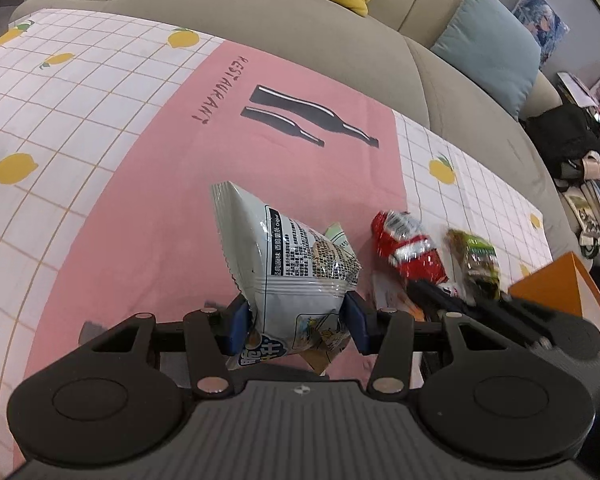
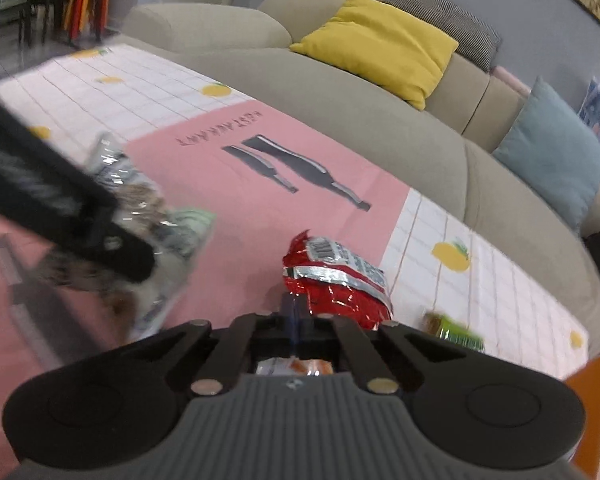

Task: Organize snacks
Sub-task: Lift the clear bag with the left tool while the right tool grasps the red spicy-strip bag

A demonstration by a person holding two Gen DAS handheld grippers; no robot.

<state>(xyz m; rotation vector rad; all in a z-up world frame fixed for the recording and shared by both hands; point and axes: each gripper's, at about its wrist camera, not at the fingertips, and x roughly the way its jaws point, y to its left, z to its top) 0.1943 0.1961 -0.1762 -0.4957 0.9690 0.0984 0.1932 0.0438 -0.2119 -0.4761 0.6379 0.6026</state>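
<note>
Left gripper (image 1: 296, 320) clamps the pale snack bag (image 1: 288, 256), raised off the tabletop (image 1: 140, 200). Right gripper (image 2: 296, 320) pinches red packet (image 2: 336, 284) just ahead of it; lift steadily, clear the green packet (image 2: 456, 330) at right.

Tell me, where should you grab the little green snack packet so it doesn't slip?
Probably by one short crimped end, coming down from above. The green packet lies flat on the tablecloth beside the red packet, so its flat faces give nothing to pinch; a sealed end is thin and stiff. It is blurred, so its exact edges are unclear.
</note>
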